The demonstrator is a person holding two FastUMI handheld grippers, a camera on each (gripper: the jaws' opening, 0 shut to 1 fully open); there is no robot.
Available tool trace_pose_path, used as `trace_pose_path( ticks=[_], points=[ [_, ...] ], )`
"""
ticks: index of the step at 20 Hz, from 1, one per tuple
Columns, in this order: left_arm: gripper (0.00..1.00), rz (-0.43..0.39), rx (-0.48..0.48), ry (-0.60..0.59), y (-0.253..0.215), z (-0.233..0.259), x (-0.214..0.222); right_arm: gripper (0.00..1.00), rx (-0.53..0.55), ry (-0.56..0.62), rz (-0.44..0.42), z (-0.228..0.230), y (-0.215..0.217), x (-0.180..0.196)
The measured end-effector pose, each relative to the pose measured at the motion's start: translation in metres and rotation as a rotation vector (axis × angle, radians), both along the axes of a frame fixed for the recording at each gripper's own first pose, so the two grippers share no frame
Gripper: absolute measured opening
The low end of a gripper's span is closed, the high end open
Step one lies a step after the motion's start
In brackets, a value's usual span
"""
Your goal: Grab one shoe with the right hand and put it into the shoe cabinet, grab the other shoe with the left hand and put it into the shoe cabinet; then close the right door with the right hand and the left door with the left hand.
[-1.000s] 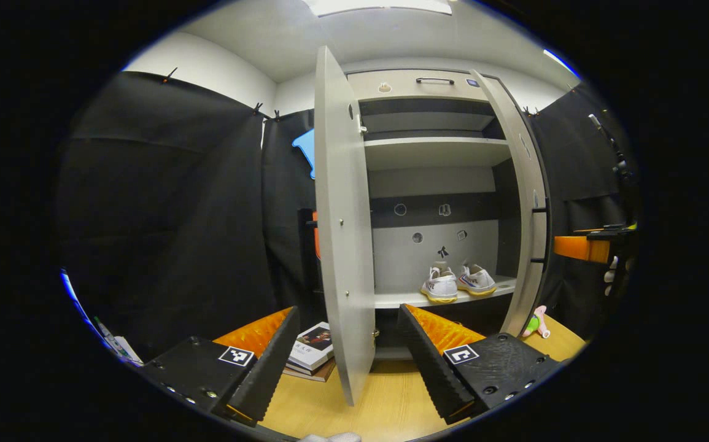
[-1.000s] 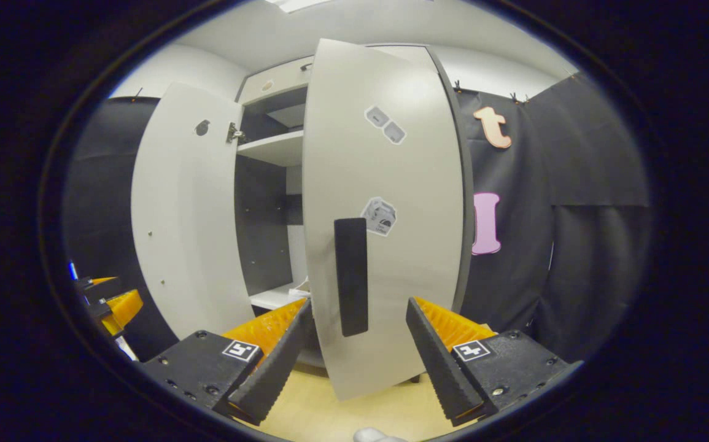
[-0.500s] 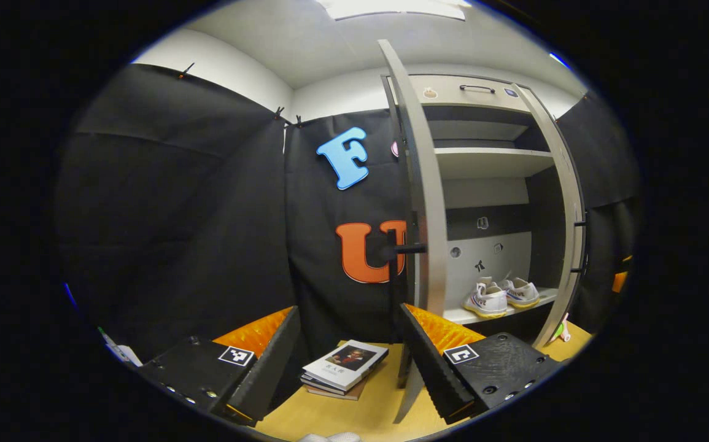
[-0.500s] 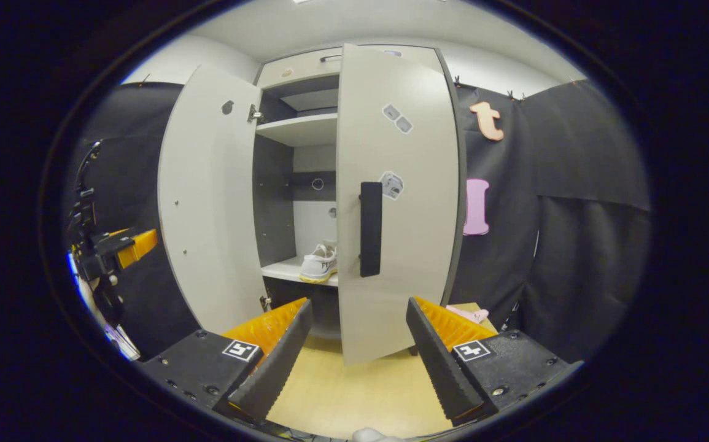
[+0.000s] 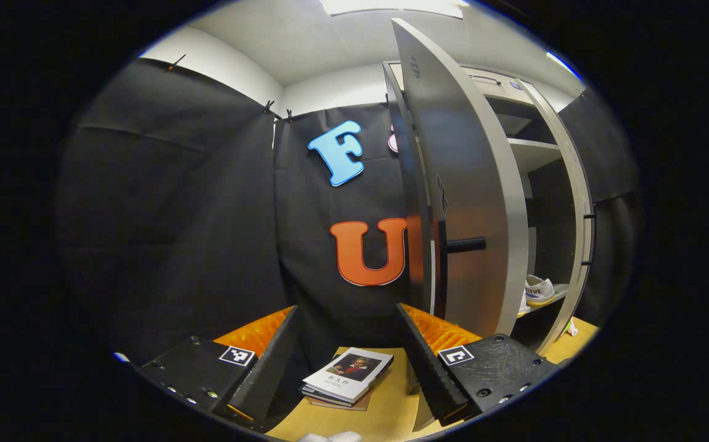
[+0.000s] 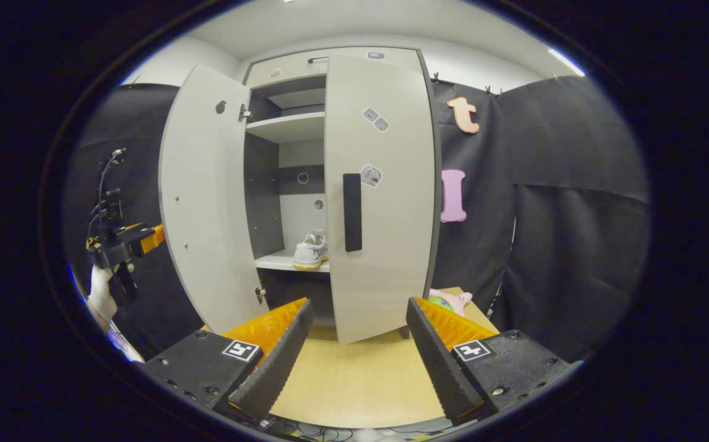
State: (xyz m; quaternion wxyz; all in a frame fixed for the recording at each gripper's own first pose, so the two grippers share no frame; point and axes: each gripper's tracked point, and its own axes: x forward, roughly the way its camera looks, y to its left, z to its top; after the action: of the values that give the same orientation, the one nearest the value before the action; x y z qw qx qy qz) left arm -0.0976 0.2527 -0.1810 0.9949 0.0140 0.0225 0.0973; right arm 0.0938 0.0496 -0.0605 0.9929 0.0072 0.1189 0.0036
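— Where are the shoes?
— On the shoe cabinet [image 6: 280,67] shelf: one white shoe [image 6: 311,250] visible between the doors.
— Your grippers?
— Your right gripper [image 6: 354,344] spread wide facing the right door [image 6: 385,245]; left gripper [image 5: 345,350] spread wide beside the left door [image 5: 471,202] — both empty.

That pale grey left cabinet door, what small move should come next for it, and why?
Probably the left gripper pushes the pale grey left door shut: it stands wide open, the white shoe sits on the shelf, and the right door looks almost closed.
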Motion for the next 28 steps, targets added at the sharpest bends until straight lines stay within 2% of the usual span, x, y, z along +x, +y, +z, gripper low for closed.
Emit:
trace_pose_path(
  ticks=[5,8,17,19,20,28],
  points=[
    [0.88,-0.037,0.034,-0.014,-0.016,0.002,0.002,0.99,-0.007,-0.001,0.019,0.002,0.011,0.003],
    [0.87,-0.080,-0.031,-0.011,-0.041,0.000,0.003,0.99,-0.008,-0.014,0.032,0.005,0.017,0.005],
    [0.87,-0.252,-0.065,-0.016,-0.133,0.003,0.022,1.00,-0.012,-0.006,0.022,0.006,0.006,0.007],
    [0.88,-0.268,-0.058,-0.003,-0.149,0.000,0.027,1.00,-0.023,-0.008,0.011,0.007,-0.002,0.006],
    [0.94,-0.286,-0.065,-0.005,-0.158,0.000,0.027,1.00,-0.026,-0.009,0.007,0.007,-0.005,0.006],
    [0.95,-0.280,-0.073,0.013,-0.171,0.001,0.008,1.00,0.008,-0.030,-0.016,0.015,-0.019,0.004]
  ],
)
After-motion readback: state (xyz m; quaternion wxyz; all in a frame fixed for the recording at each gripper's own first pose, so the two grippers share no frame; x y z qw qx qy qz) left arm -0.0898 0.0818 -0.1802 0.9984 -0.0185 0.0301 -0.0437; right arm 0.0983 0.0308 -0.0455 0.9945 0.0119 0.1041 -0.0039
